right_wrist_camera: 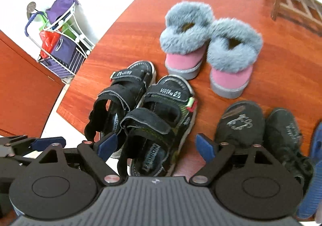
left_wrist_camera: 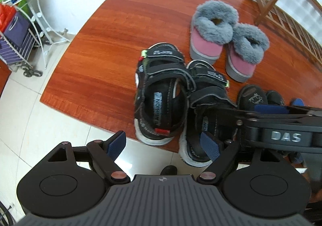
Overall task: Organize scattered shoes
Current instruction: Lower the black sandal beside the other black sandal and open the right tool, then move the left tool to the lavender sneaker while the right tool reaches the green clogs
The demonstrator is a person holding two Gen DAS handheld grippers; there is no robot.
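Here, three shoe pairs sit on a reddish-brown wooden platform (right_wrist_camera: 124, 30), both grippers hovering over its near edge.

Landmark: pair of black strap sandals with white soles (right_wrist_camera: 140, 113), side by side, heels at that edge. Behind them to the right, pink slippers with grey fur cuffs (right_wrist_camera: 209, 44); right of the sandals, black cloth shoes with pale embroidery (right_wrist_camera: 261, 127). Left gripper (left_wrist_camera: 165, 145) jaws apart, empty, over the sandals' heels. Right gripper (right_wrist_camera: 157, 145) jaws apart, empty, above the right-hand sandal.
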